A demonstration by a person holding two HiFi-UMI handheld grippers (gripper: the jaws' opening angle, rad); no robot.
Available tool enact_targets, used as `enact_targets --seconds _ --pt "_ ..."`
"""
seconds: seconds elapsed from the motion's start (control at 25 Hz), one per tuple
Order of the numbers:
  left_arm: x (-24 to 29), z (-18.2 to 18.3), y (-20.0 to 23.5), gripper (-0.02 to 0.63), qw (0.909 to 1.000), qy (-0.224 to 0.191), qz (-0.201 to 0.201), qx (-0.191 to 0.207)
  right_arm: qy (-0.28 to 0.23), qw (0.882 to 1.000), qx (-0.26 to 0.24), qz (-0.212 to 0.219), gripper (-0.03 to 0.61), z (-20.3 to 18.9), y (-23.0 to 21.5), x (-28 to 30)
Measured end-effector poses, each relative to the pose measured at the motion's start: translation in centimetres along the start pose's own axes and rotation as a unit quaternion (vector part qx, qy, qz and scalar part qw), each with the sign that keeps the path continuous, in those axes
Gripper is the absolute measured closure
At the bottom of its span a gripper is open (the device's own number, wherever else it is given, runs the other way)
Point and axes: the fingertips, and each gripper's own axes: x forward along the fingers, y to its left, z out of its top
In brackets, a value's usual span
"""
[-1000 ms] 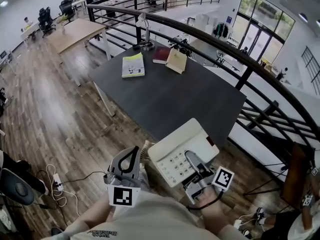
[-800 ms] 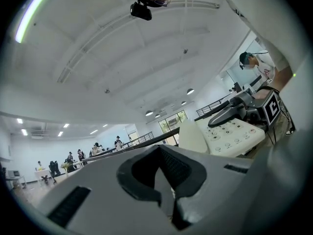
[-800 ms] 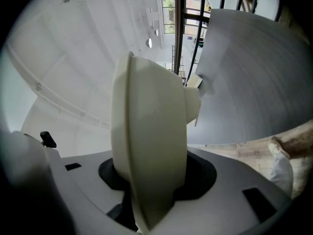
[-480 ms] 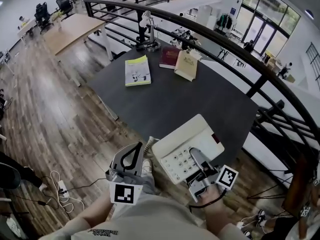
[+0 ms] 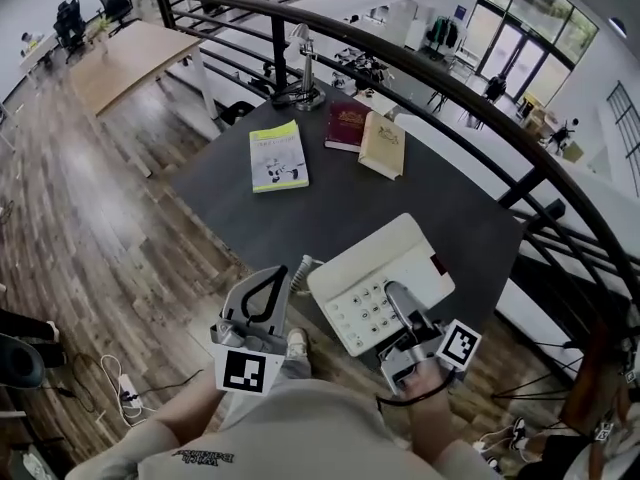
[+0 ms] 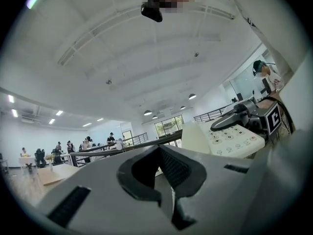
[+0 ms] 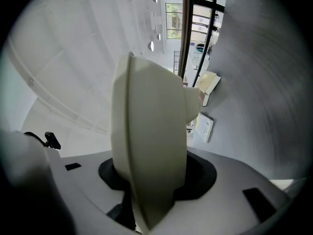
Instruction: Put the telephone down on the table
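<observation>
The right tool (image 7: 155, 180) has its jaws closed on the near edge of a cream telephone (image 7: 146, 131), which is seen edge-on and fills the middle of the view. Past it, on the right, lies a dark grey tabletop (image 7: 264, 92). On it are a tan book (image 7: 209, 84) and, nearer, a pale booklet (image 7: 203, 127). A dark railing post (image 7: 185, 33) crosses behind the telephone's far end.
</observation>
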Motion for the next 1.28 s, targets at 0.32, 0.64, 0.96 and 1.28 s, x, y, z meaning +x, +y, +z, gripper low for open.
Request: enact_targets --seconds 0.32,0.64,0.96,1.28 --pt "3.7 -0.4 2.9 0.611 0.9998 -0.005 -0.018 -0.008 -0.015 1.0 0.006 -0.001 0.379 2.2 -0.2 3.7" --pt "5.7 -0.4 2.9 0.611 0.9992 -0.004 -0.01 -0.038 -0.006 0.999 0.034 -0.006 0.379 5.1 -1.8 4.7" --pt "7.2 -1.2 2.0 0.611 0.9971 0.011 0.011 -0.075 0.021 0.998 0.046 -0.024 0.379 6.4 -3.4 5.0" --pt "9.3 -2.3 2.1 0.611 0.9975 0.023 0.013 -0.066 0.043 0.997 0.045 -0.04 0.379 7.3 -5.3 6.1"
